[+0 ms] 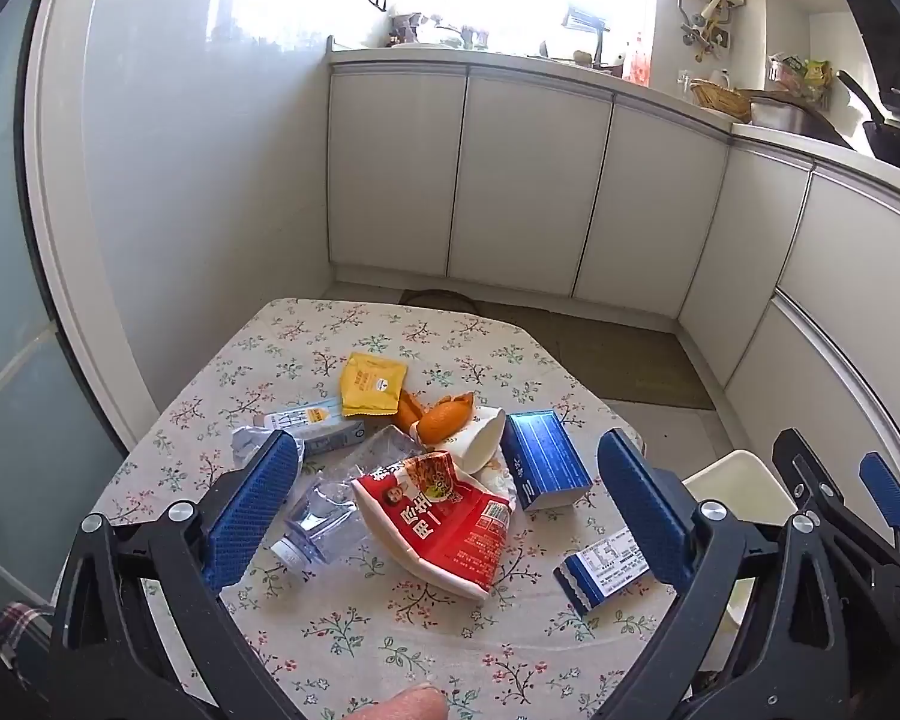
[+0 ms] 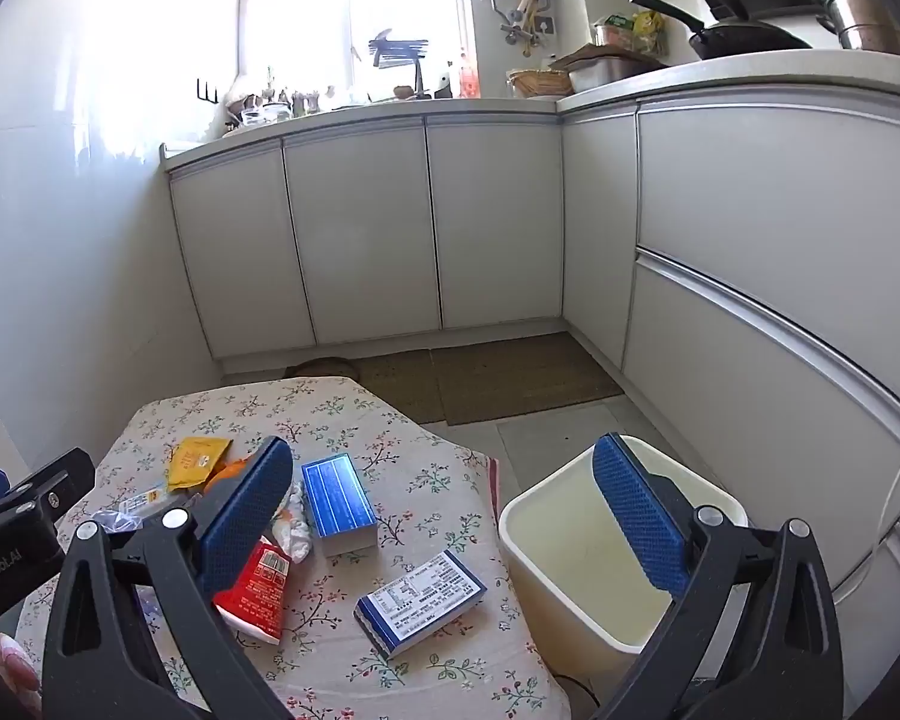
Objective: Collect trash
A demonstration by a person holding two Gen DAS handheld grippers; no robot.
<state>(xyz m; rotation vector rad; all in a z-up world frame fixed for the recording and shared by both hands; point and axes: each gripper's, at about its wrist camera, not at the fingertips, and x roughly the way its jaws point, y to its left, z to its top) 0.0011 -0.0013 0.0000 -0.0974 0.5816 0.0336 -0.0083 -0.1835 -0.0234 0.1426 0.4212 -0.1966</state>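
On the floral-cloth table (image 1: 342,630), trash lies in a loose heap around the middle. Red snack bag (image 1: 444,516) nearest the near edge, torn and crumpled. Crushed clear plastic bottle (image 1: 324,516) touching its left side. White paper cup (image 1: 480,438) tipped on its side just behind the bag, orange peel (image 1: 438,417) against it. Yellow sachet (image 1: 371,383) farthest toward the far edge; small milk carton (image 1: 315,426) lying flat beside it to the left. Dark blue box (image 1: 543,459) toward the right edge, just beside the cup. Second blue-and-white box (image 2: 420,600), label side up, lies apart from the heap near the near right corner.

Cream waste bin (image 2: 570,570) stands on the floor just off the table's right edge, nothing visible inside.

Left gripper (image 1: 450,522) hangs above the heap, tilted downward, jaws spread wide, nothing between the pads; red bag and bottle sit framed below them. Right gripper (image 2: 444,516) likewise released and wide, angled down, one finger over the table's right side, the other over the bin.

White kitchen cabinets (image 2: 360,228) and a brown floor mat (image 2: 510,378) beyond.
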